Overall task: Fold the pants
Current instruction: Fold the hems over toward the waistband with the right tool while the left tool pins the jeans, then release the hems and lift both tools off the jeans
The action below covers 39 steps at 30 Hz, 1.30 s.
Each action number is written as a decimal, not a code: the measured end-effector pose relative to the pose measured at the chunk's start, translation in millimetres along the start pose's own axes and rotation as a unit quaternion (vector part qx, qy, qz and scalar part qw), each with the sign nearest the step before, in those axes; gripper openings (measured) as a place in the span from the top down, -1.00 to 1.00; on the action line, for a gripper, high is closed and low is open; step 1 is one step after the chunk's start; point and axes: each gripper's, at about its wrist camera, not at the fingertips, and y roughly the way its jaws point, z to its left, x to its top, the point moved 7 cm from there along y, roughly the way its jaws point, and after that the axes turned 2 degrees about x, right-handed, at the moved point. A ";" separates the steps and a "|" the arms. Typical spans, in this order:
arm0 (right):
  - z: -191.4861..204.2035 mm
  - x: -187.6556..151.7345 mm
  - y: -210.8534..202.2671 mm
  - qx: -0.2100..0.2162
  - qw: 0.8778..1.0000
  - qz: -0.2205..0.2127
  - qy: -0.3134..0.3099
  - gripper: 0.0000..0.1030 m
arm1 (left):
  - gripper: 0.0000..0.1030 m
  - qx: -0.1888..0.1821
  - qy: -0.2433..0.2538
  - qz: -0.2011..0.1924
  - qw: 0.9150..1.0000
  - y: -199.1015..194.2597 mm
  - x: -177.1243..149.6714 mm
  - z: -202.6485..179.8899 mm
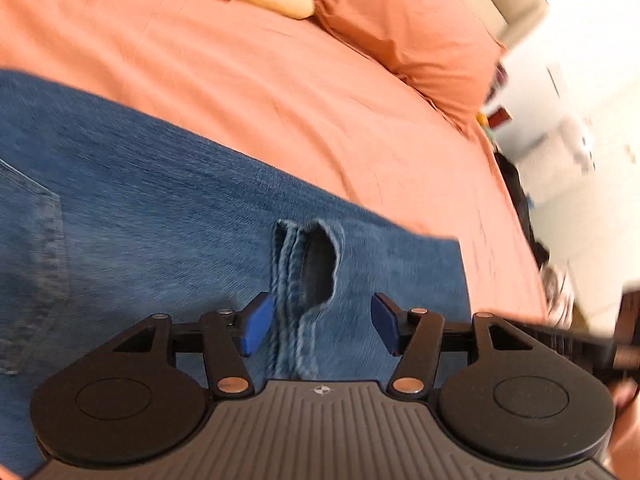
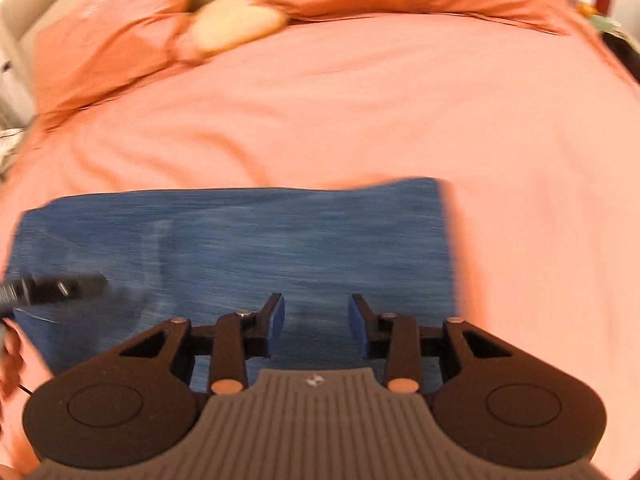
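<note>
Blue jeans (image 1: 168,208) lie folded flat on the orange bed sheet (image 1: 280,92). In the left wrist view my left gripper (image 1: 316,328) is open just above the denim, its blue pads either side of a hem opening (image 1: 318,264) and a stitched seam. A back pocket (image 1: 32,264) shows at the left. In the right wrist view my right gripper (image 2: 316,328) is open and empty over the near edge of the jeans (image 2: 260,240). The left gripper's black body (image 2: 52,288) pokes in from the left. The image is motion-blurred.
Orange pillows (image 1: 408,28) and a pale yellow cushion (image 2: 236,20) lie at the head of the bed. The bed's right edge (image 1: 516,216) drops off to a room with dark clutter. Bare sheet (image 2: 400,112) lies beyond and right of the jeans.
</note>
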 end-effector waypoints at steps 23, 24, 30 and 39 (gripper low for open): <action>-95.3 79.0 112.8 -0.021 0.998 -0.017 0.055 1.00 | 0.69 0.159 0.132 0.039 0.978 77.6 24.2 -7.8; -94.4 79.7 112.3 -0.023 0.998 -0.015 0.051 1.00 | 0.69 0.161 0.137 0.038 0.977 76.8 23.5 -8.7; -84.1 64.4 69.9 -0.022 0.999 -0.026 0.035 1.00 | 0.52 0.185 0.170 0.022 0.968 55.2 14.6 -24.2; -72.7 -46.8 9.5 -0.011 1.000 0.006 0.016 1.00 | 0.52 0.152 0.241 0.008 0.958 21.9 -49.6 -63.6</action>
